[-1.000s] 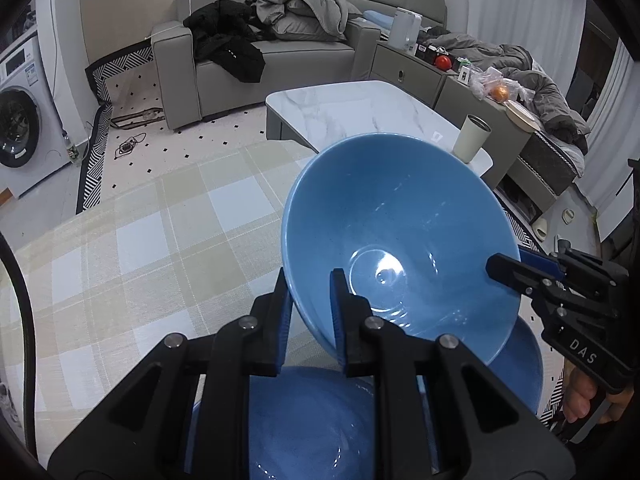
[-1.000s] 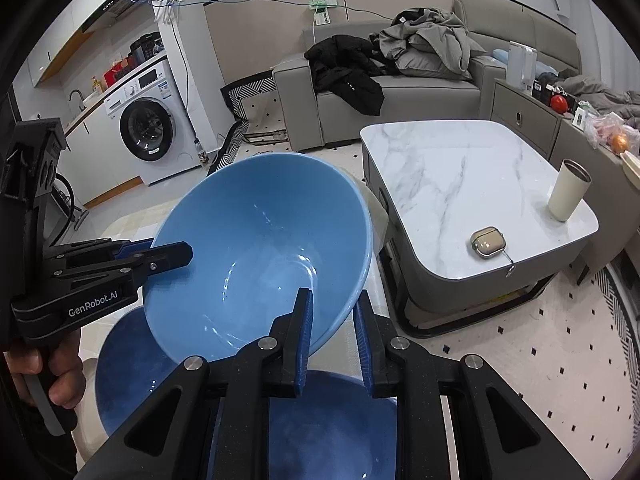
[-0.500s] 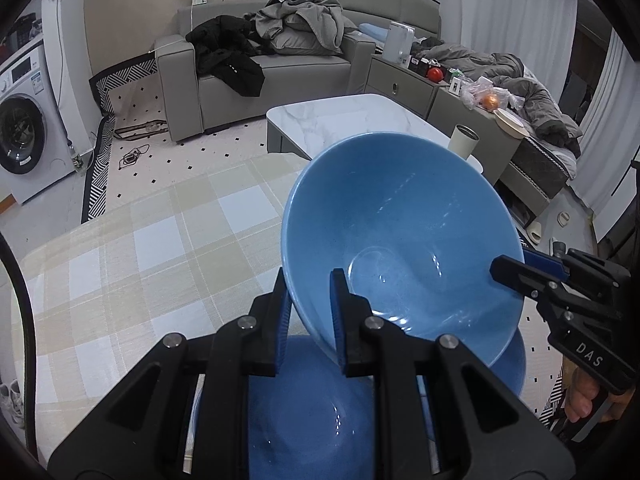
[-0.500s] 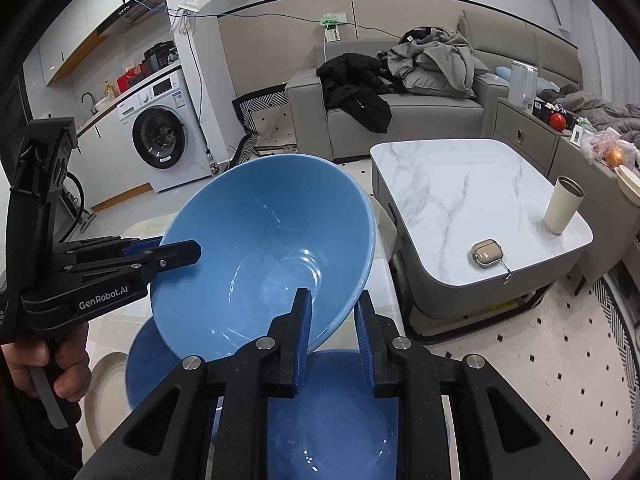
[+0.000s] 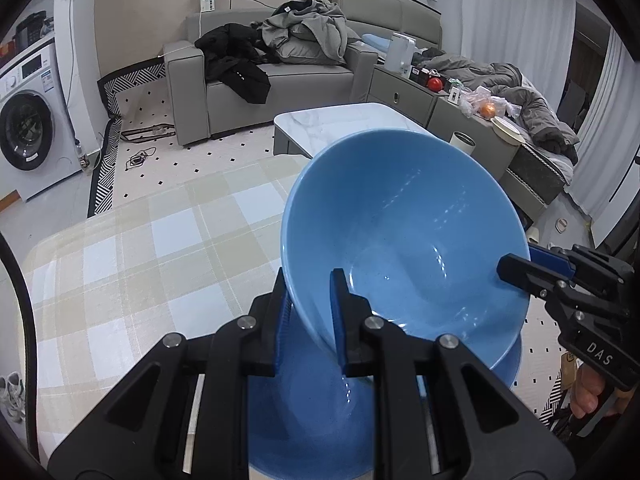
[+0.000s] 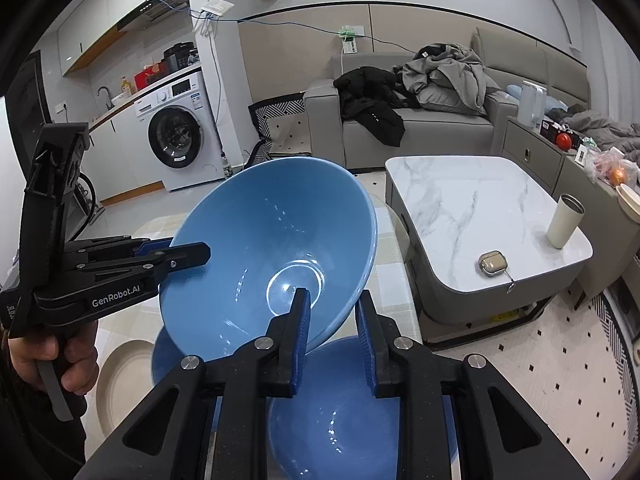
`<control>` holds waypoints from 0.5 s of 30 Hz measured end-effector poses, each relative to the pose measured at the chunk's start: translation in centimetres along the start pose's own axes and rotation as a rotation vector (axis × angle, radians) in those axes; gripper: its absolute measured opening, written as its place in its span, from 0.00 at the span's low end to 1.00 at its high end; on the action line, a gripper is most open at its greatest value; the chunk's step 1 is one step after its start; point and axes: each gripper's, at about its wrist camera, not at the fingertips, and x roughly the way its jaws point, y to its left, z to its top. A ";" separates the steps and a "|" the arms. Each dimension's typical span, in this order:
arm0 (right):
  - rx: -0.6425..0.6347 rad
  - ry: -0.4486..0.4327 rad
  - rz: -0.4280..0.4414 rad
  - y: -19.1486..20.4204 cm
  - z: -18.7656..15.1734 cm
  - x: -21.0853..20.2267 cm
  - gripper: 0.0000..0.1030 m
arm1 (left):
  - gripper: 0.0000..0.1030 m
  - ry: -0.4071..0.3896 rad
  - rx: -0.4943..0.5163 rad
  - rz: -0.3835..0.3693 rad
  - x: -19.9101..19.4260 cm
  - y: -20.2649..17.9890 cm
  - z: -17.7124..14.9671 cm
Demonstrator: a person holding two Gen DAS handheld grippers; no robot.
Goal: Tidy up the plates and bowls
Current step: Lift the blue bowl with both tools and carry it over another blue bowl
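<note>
Gripping blue bowl (image 5: 404, 224) rim: left claw (image 5: 308, 304), right claw (image 6: 332, 328).

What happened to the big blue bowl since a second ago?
The big blue bowl went up, away from the blue bowl underneath, and more of the room shows behind it. Both tongs, left and right, kept pinching its rim on opposite sides. Nothing was let go. The cup on the marble table stayed put.
</note>
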 end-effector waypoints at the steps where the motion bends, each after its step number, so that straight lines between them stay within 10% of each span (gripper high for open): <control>1: -0.002 0.000 0.005 0.2 -0.1 -0.1 0.23 | 0.14 -0.002 0.000 0.001 -0.3 0.2 -0.2; 15: -0.010 -0.002 0.047 2.2 -1.2 -0.4 0.23 | 0.14 -0.007 -0.004 0.020 -2.5 2.4 -2.9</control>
